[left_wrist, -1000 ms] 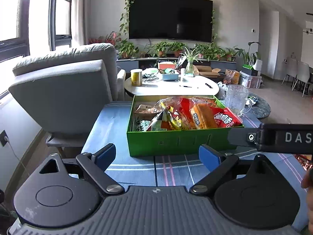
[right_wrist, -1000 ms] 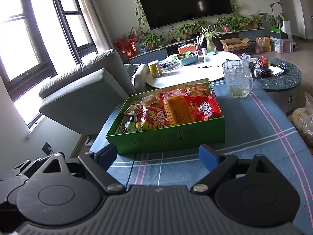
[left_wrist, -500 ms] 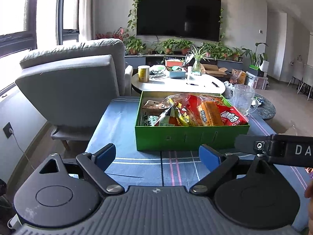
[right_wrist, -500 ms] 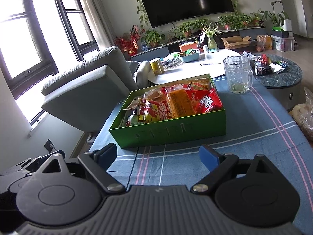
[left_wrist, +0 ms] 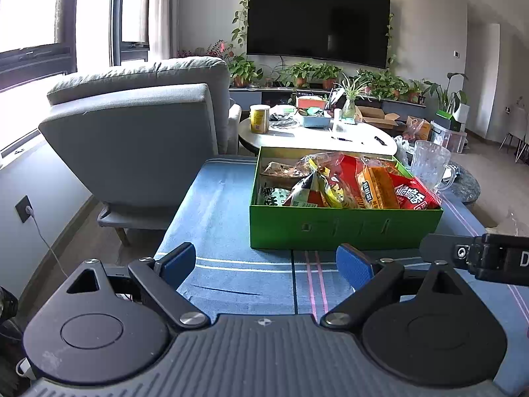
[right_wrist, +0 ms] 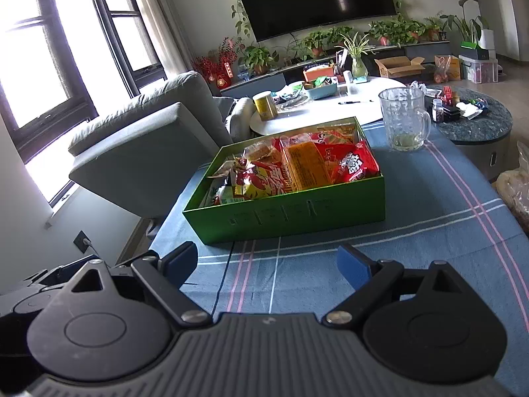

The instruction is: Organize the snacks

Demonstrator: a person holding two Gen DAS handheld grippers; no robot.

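Observation:
A green box full of snack packets stands on the blue striped tablecloth. It also shows in the right wrist view, with red and orange packets inside. My left gripper is open and empty, hovering over the cloth short of the box. My right gripper is open and empty, also short of the box. The right gripper's body shows at the right edge of the left wrist view.
A glass pitcher stands on the cloth behind the box to the right. A grey armchair is left of the table. A white round table with clutter and a dark round table lie beyond.
Both grippers have drawn back from the green box, which looks smaller and farther away. Both stay open.

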